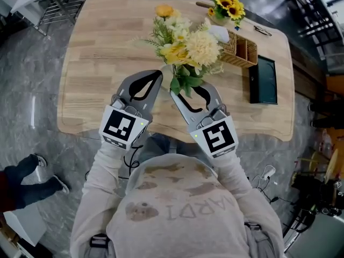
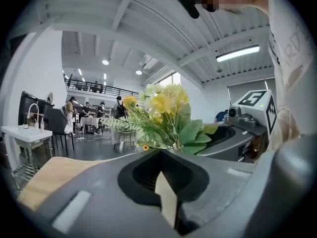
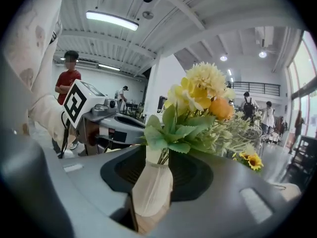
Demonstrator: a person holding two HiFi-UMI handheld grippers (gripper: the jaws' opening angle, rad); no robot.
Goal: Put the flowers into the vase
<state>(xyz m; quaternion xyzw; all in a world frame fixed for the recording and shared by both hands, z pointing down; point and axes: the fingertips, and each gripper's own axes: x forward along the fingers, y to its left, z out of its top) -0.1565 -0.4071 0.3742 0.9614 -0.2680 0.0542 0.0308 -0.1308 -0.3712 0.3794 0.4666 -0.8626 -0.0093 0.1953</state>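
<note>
head view looks down on a pale wooden tabletop (image 1: 97, 63) with rounded corners, set on a grey marbled floor (image 1: 32, 69). the gripper views show a big open hall with a white beamed ceiling (image 2: 148, 19), strip lights and a railed balcony. people sit at tables far beyond the vase (image 3: 151, 192).

the vase is cream and narrow-necked and sits over the near half of the tabletop. whether it rests on the wood or hangs just above it cannot be told. the flowers (image 1: 185, 44) are already in it, yellow and cream heads over green leaves.

beyond the vase are a wicker basket (image 1: 239, 50), a small pot of sunflowers (image 1: 226, 5) and a dark flat case (image 1: 263, 79).

the right claw (image 1: 177, 93) is pinching the vase. in the right gripper view the vase body fills the gap between the two jaws, and the neck and leaves rise just above them. the left claw (image 1: 158, 74) is just beside the vase and apart from it, its jaws pressed together with only a thin slit between them and nothing held.

a person's legs and shoes (image 1: 40, 173) show on the floor, well away from the vase.
</note>
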